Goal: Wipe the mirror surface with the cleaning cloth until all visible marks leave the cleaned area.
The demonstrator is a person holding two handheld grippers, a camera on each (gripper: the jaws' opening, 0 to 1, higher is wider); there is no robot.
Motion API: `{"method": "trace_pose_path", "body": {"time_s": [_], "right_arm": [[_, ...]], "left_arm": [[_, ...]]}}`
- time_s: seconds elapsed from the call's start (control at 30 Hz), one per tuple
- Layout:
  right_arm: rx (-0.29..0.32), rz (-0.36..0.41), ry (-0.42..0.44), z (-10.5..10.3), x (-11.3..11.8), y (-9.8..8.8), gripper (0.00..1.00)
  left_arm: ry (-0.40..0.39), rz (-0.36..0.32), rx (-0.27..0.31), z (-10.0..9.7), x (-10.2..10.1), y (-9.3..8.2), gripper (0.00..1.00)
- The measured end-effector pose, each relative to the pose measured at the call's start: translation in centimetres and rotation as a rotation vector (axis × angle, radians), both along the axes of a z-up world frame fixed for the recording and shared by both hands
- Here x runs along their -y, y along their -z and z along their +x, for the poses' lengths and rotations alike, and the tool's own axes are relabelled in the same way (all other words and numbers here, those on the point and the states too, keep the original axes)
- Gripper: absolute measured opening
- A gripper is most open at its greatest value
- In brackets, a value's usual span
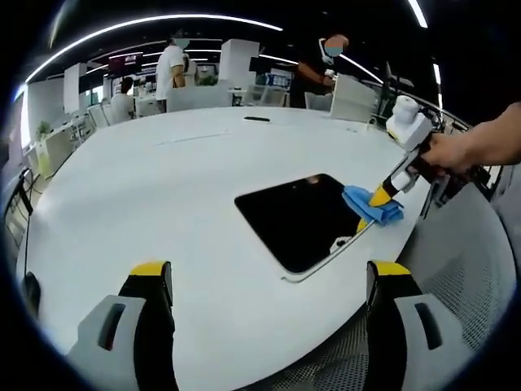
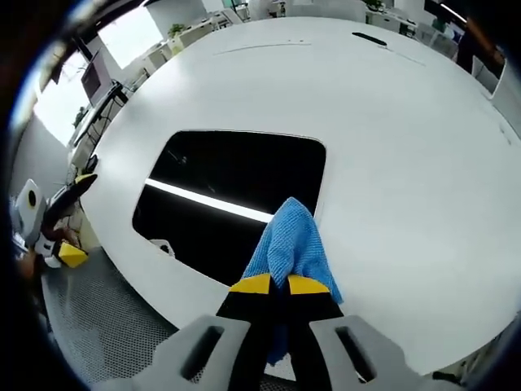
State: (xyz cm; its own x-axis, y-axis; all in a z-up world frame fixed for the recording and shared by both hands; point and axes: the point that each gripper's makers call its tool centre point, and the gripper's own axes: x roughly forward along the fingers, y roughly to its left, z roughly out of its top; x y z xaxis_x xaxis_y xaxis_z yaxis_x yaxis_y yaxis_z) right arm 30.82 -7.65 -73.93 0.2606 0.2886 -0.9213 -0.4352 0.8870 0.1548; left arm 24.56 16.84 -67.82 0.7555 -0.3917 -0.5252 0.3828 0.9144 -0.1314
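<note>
Broad white oval table [image 1: 187, 187] under office lights, bearing a dark rectangular mirror [image 1: 297, 218] flat near its edge. Blue microfibre cleaning cloth [image 2: 289, 244] pinched tight between the yellow-tipped jaws of the right gripper [image 2: 272, 284], pressed onto the mirror's corner. Left gripper [image 1: 269, 273] spread wide and empty, hovering above bare tabletop just short of the mirror; people standing among desks beyond.

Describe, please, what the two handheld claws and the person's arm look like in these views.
Both claws have grey moulded bodies carrying black jaws capped in yellow. The left claw shows two wide jaw blocks; the right claw shows the same colours, with white parts on its upper body. The person's hand and forearm are bare, with no sleeve visible.
</note>
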Motion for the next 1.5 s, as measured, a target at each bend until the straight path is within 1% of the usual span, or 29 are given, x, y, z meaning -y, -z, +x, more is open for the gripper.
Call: {"method": "trace_pose_path", "body": {"time_s": [0.5, 0.67, 0.77, 0.93, 1.33, 1.5], "right_arm": [[0.001, -0.015, -0.018, 3.4, -0.3, 0.0, 0.00], [-0.001, -0.017, -0.021, 4.1, -0.4, 0.0, 0.00], [-0.003, -0.020, -0.027, 4.7, -0.5, 0.0, 0.00], [-0.002, -0.023, -0.030, 5.7, -0.6, 0.0, 0.00], [0.016, -0.036, -0.036, 7.9, -0.9, 0.0, 0.00], [0.016, -0.051, -0.056, 9.0, -1.2, 0.0, 0.00]], "left_arm": [[0.012, 0.001, -0.009, 0.0, 0.2, 0.2, 0.99], [0.018, -0.001, 0.001, 0.1, 0.3, 0.0, 0.99], [0.028, -0.006, -0.003, 0.0, 0.5, 0.0, 0.99], [0.023, -0.015, -0.007, 0.0, 0.5, 0.0, 0.99], [0.033, -0.012, -0.003, -0.1, 0.6, 0.0, 0.99], [0.035, -0.014, -0.002, -0.1, 0.6, 0.0, 0.99]]}}
